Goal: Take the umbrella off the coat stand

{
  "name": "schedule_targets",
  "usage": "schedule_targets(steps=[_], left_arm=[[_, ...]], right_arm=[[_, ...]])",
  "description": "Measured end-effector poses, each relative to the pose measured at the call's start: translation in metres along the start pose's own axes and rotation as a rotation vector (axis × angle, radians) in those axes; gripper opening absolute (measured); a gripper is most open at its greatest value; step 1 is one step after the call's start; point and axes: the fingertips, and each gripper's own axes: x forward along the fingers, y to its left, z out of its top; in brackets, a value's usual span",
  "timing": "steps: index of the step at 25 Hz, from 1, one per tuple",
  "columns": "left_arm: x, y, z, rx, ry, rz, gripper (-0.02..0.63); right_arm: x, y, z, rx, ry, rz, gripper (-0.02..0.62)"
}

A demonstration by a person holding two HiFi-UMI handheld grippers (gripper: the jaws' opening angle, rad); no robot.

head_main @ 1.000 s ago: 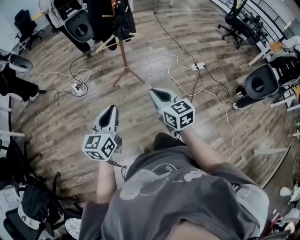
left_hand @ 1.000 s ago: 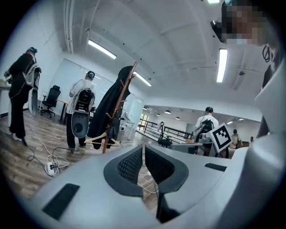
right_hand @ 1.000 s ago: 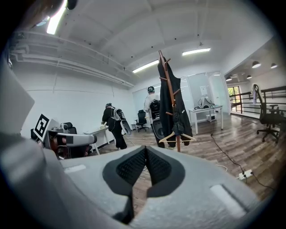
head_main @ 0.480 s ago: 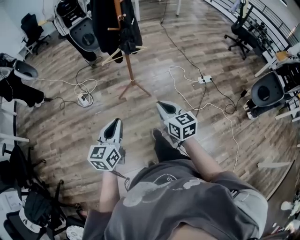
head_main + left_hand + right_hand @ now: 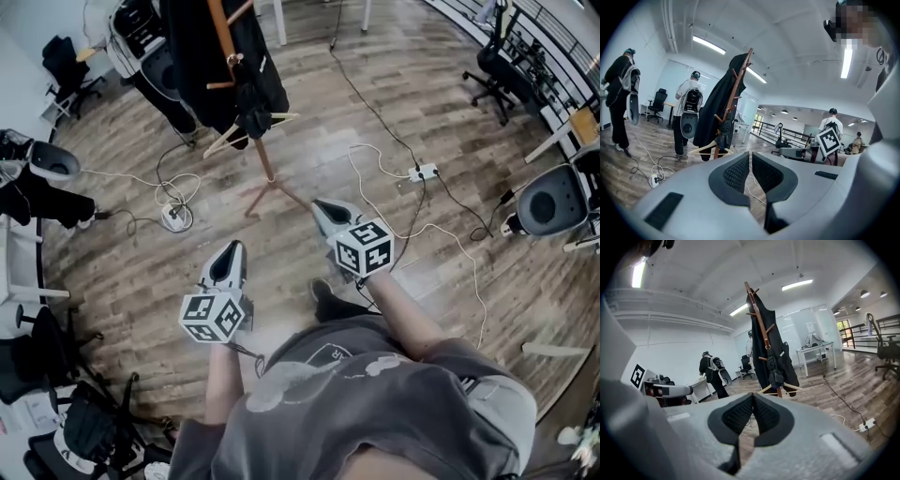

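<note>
Hanging on coat stand (image 5: 265,159): umbrella (image 5: 775,371), dark, folded, off a peg beside the coat (image 5: 202,66).
Left gripper (image 5: 230,251): jaws together, empty, well short of the stand.
Right gripper (image 5: 321,208): clamped tight, empty, nearer the stand's base.

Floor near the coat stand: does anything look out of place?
Yes: loose cables trail across the floor to a power strip, right of the coat stand, a likely trip hazard.

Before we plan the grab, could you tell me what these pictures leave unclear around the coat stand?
Coat stand: top cut off by the head view's upper edge.
Umbrella: perhaps this dark bundle in the right gripper view; too small to confirm.
Its hook: hidden against the black coat.
</note>
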Motion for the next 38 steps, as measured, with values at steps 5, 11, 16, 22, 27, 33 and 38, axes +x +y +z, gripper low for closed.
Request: schedule_targets(steps=[5, 11, 16, 22, 27, 33, 38], left_arm=[[0.046, 0.005, 0.022, -0.006, 0.001, 0.04, 0.021], [0.087, 0.013, 0.043, -0.001, -0.024, 0.107, 0.021], [0.111, 0.018, 0.049, -0.003, -0.02, 0.132, 0.021], [0.122, 0.04, 0.055, -0.02, -0.013, 0.157, 0.021], [0.14, 0.068, 0.058, -0.034, -0.005, 0.136, 0.021], [0.176, 0.107, 0.087, -0.013, -0.019, 0.068, 0.021], [0.203, 0.142, 0.111, 0.005, -0.012, 0.021, 0.021]], right_arm=[[0.027, -0.041, 0.03, 0.008, -0.013, 0.034, -0.002], [0.057, -0.077, 0.044, 0.029, -0.006, 0.095, -0.002], [0.082, -0.088, 0.047, 0.038, 0.032, 0.157, -0.002], [0.109, -0.09, 0.048, 0.044, 0.06, 0.175, 0.0], [0.132, -0.094, 0.044, 0.043, 0.096, 0.155, 0.081], [0.173, -0.103, 0.063, 0.021, 0.108, 0.12, 0.12], [0.223, -0.104, 0.087, 0.028, 0.098, 0.103, 0.185]])
